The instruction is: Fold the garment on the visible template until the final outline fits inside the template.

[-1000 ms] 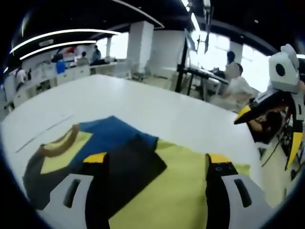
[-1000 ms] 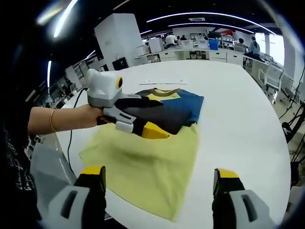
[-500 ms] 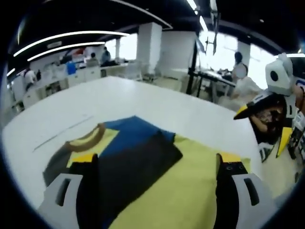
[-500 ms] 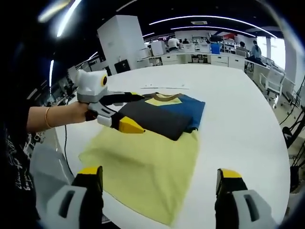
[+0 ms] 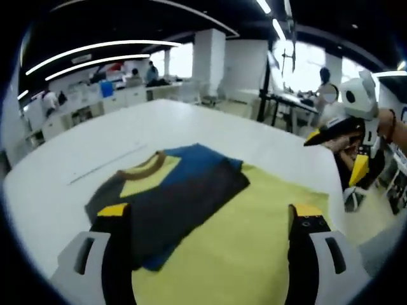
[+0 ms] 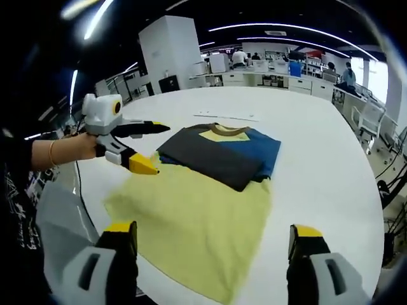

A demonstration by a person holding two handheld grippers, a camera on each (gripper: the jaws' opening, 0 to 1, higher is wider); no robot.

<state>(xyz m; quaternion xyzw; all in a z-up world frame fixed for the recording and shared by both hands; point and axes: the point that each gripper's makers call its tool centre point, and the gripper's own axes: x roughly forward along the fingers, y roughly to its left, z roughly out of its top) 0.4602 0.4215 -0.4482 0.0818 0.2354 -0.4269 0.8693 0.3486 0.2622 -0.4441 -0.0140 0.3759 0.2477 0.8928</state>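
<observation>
A folded garment (image 6: 222, 152) in dark grey and blue, brown-collared, is seen lying on a yellow template (image 6: 197, 222) on the white tabletop (image 6: 318, 165); both the left tool (image 6: 147, 147) and the right tool (image 6: 213, 244) are spread, nothing gripped.

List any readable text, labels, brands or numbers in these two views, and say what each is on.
None can be read.
Person's dark sleeve: pale print, too blurred to read.
Folded T-shirt, yellow template, white table and left gripper: no lettering seen.
Background office signs: too small to read.
</observation>
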